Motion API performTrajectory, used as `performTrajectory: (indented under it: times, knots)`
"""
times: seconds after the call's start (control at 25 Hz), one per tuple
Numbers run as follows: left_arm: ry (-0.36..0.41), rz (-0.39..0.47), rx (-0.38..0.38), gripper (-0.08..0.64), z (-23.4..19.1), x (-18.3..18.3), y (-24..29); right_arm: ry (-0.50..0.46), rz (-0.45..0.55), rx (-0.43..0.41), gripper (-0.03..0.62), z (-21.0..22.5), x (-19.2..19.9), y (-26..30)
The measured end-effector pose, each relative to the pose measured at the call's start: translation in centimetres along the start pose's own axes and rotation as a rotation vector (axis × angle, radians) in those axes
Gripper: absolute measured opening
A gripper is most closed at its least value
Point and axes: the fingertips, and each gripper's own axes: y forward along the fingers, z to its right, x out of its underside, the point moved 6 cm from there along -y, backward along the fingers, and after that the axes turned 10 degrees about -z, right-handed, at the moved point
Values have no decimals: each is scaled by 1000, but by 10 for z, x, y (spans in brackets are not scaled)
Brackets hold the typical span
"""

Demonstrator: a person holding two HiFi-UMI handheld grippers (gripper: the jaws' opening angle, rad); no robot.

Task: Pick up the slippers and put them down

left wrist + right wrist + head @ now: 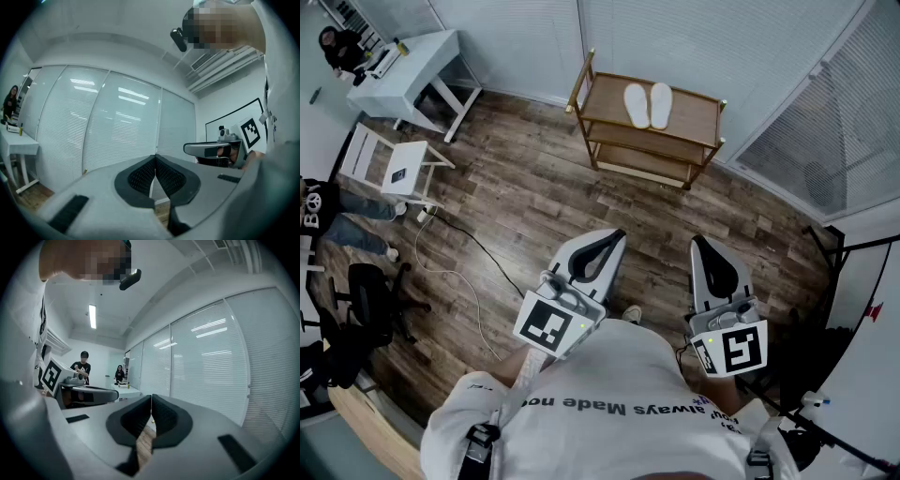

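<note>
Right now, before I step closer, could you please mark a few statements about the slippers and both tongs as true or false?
1. The slippers lie side by side on the top shelf of the wooden rack. True.
2. The left tongs hold one slipper. False: they are shut and empty.
3. The right tongs are shut with nothing between them. True.
4. The white desk touches the rack. False: it stands apart from it, far to the left in the head view.
</note>
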Motion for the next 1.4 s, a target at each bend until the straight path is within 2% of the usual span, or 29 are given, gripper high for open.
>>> performTrajectory:
  times: [0.4, 0.84, 0.96, 1.24, 1.4]
  knots:
    - [4, -5, 4, 12, -6, -4, 1, -16, 1, -2, 15, 0, -5, 8]
    - [2, -21, 17, 12, -76, -3, 4, 26, 34, 56, 18, -9, -17, 70]
    - [11, 1, 31, 12, -92, -5, 8, 38, 35, 75, 18, -10, -17, 84]
    - [-5, -56, 47, 12, -120, 1, 27, 49, 33, 107, 17, 3, -18, 111]
    - [-5, -51, 42, 12, -139, -1, 52, 32, 24, 120, 17, 21, -16, 135]
